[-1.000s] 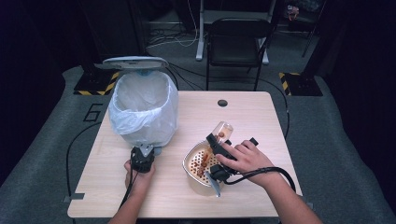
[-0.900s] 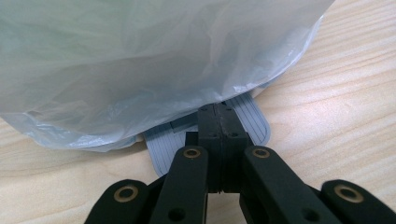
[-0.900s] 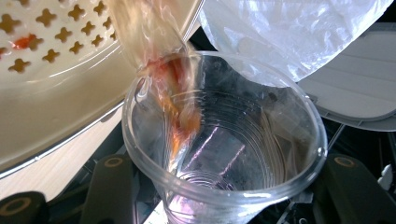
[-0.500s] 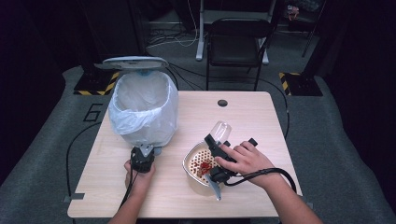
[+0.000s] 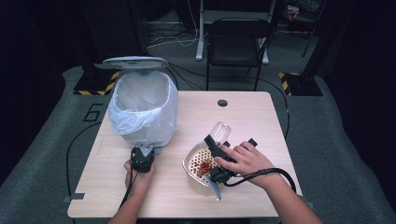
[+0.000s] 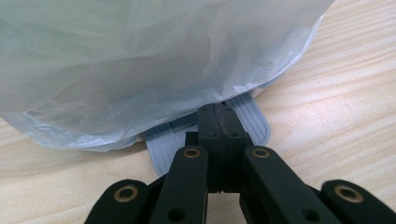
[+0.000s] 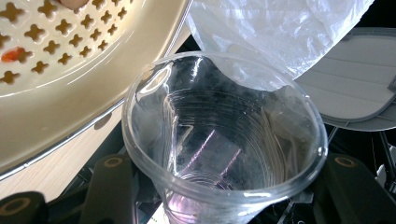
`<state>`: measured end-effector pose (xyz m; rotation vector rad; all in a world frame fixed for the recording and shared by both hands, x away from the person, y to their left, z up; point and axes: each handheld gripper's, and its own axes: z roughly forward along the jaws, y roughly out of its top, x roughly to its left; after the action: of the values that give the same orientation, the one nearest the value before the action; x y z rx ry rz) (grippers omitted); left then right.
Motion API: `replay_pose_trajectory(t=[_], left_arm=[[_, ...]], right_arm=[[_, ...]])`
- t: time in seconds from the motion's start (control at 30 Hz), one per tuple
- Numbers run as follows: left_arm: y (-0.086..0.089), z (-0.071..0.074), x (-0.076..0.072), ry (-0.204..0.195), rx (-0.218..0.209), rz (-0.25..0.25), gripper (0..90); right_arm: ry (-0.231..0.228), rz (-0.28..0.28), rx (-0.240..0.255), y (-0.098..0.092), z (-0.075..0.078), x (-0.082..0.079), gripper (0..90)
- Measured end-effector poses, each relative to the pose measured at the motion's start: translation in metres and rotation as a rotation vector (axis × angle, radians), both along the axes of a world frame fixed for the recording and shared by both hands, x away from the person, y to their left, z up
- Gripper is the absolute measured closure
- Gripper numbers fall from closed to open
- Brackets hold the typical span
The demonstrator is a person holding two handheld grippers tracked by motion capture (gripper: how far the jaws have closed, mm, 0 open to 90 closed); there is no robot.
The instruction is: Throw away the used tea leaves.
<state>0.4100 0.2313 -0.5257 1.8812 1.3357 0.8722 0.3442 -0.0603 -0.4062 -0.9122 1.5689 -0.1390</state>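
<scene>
My right gripper (image 5: pixel 215 142) clamps a clear cup (image 5: pixel 221 132), tipped on its side over the far rim of the cream strainer (image 5: pixel 191 158); red bits lie on the strainer's perforated floor. My left gripper (image 6: pixel 218 116) is closed tight, jaws together, tips on the grey pedal (image 6: pixel 252 122) at the foot of the bagged bin (image 5: pixel 144 108). Bin lid up.
</scene>
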Motion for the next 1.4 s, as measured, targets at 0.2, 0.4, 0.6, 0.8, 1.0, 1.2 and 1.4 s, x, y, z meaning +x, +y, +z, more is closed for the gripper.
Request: replay_pose_trajectory(t=[0.2, 0.4, 0.6, 0.8, 1.0, 1.2, 1.4], left_arm=[[0.0, 0.0, 0.0, 0.001, 0.0, -0.001, 90.0], [0.0, 0.0, 0.0, 0.001, -0.004, -0.001, 90.0], [0.0, -0.001, 0.0, -0.008, -0.004, 0.003, 90.0], [0.0, -0.001, 0.0, -0.007, -0.004, 0.002, 90.0], [0.0, 0.0, 0.0, 0.002, -0.007, -0.001, 90.0], [0.0, 0.0, 0.0, -0.003, -0.013, 0.003, 90.0], [0.001, 0.001, 0.0, -0.007, 0.009, -0.002, 90.0]], right_arm=[[0.006, 0.0, 0.004, 0.0, 0.001, 0.0, 43.4], [0.015, 0.003, 0.009, 0.0, 0.001, 0.0, 43.4], [0.025, -0.003, 0.025, -0.001, 0.002, -0.001, 43.3], [0.027, 0.003, 0.029, -0.001, 0.002, -0.001, 43.3], [0.034, 0.004, 0.031, -0.001, 0.003, -0.001, 43.3], [0.057, 0.023, 0.081, 0.0, 0.008, -0.001, 43.2], [0.135, 0.028, 0.194, -0.003, 0.017, 0.003, 43.1]])
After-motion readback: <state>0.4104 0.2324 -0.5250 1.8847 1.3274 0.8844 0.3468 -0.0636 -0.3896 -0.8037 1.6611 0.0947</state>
